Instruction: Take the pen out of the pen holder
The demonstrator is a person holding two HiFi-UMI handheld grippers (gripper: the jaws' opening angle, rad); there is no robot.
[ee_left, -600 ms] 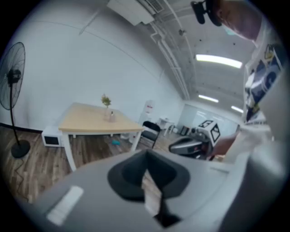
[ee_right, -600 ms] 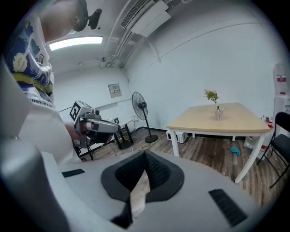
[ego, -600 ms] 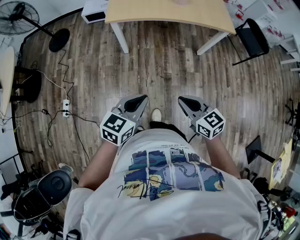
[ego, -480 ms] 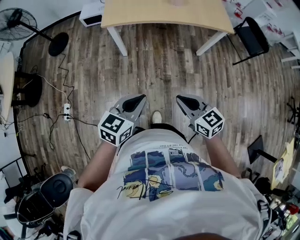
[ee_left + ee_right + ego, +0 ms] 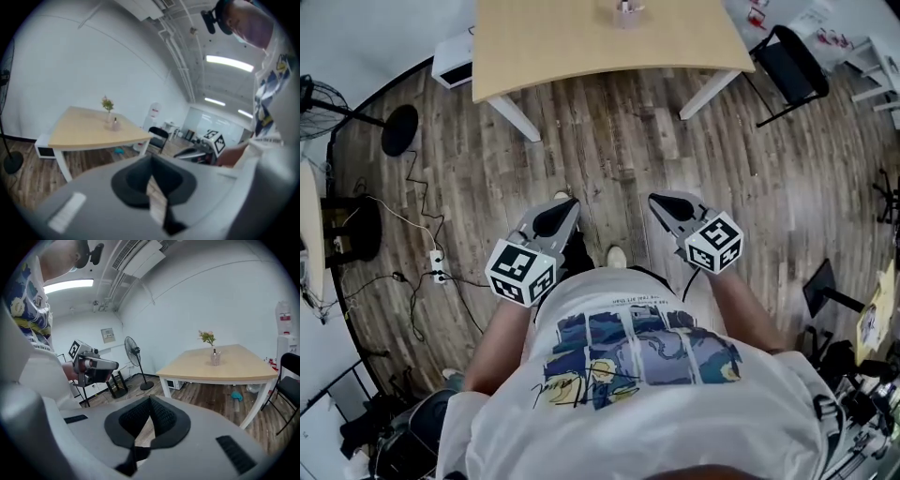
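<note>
Plainly, the pen (image 5: 214, 352) stands upright in the pen holder (image 5: 624, 11) on the far surface (image 5: 562, 42), well ahead of left gripper (image 5: 553, 217) and right gripper (image 5: 670, 208) alike, both with fingers pressed together, empty.

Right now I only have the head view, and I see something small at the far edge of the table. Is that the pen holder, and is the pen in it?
Observer: Yes. The right gripper view shows a pale mesh pen holder on the table, with a dark-tipped pen standing in it.
Operator: Anything beside it?
Observer: A small bunch of flowers stands close by the holder.
Operator: Are the claws open?
Observer: No. Their own views show the right claw and the left claw shut, with nothing between the jaws.
</note>
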